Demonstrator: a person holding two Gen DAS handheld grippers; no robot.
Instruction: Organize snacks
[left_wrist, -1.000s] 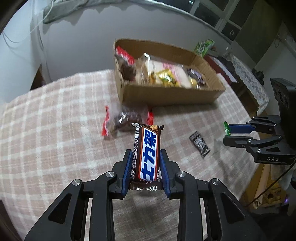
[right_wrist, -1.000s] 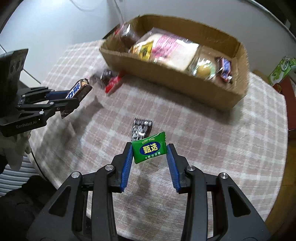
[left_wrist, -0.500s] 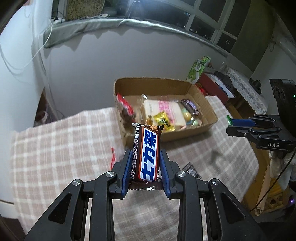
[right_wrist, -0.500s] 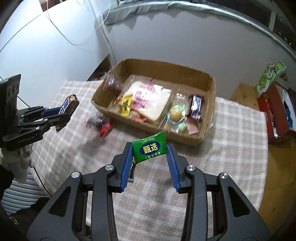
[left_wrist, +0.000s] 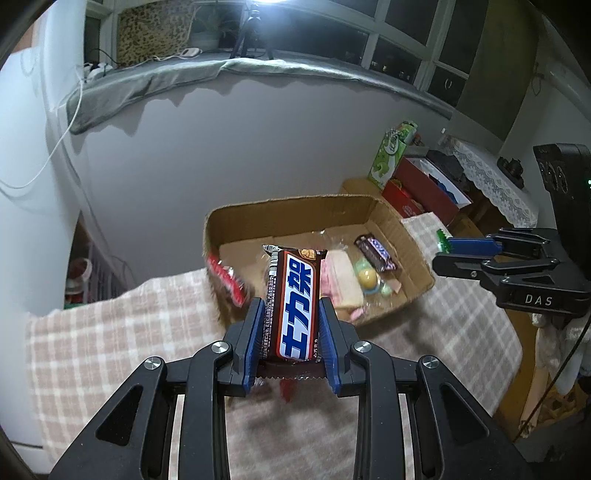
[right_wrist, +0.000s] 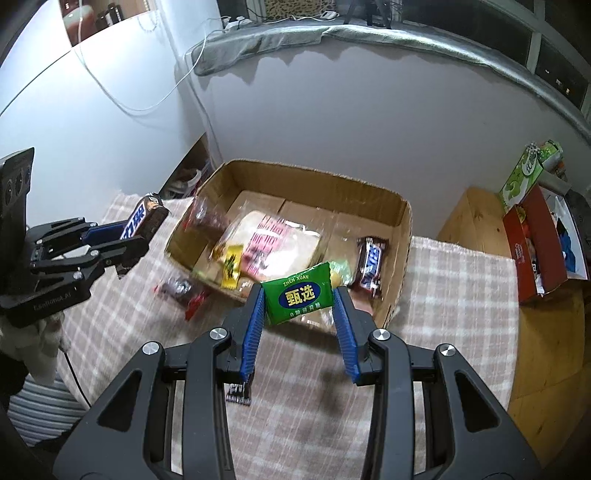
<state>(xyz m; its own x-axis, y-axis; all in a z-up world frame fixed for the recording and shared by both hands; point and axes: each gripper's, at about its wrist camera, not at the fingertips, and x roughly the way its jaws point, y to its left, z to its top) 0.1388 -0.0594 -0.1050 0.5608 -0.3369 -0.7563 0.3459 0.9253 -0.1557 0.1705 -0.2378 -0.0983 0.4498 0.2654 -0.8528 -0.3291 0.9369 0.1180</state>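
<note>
My left gripper is shut on a brown chocolate bar with a blue and white label, held up over the checked tablecloth in front of the cardboard box. My right gripper is shut on a small green snack packet, also raised before the cardboard box. The box holds a pink-wrapped bread pack, a dark chocolate bar and other snacks. In the right wrist view the left gripper with its bar sits at the left.
A red-and-clear snack bag lies on the cloth left of the box, and a small dark packet lies near my right fingers. A red box and a green carton stand beyond the table's right edge. A wall stands behind the box.
Both grippers have risen and tilted up with their snacks still held, bringing the box closer to centre and its inside into view. The loose snacks on the cloth now sit low or hidden.
</note>
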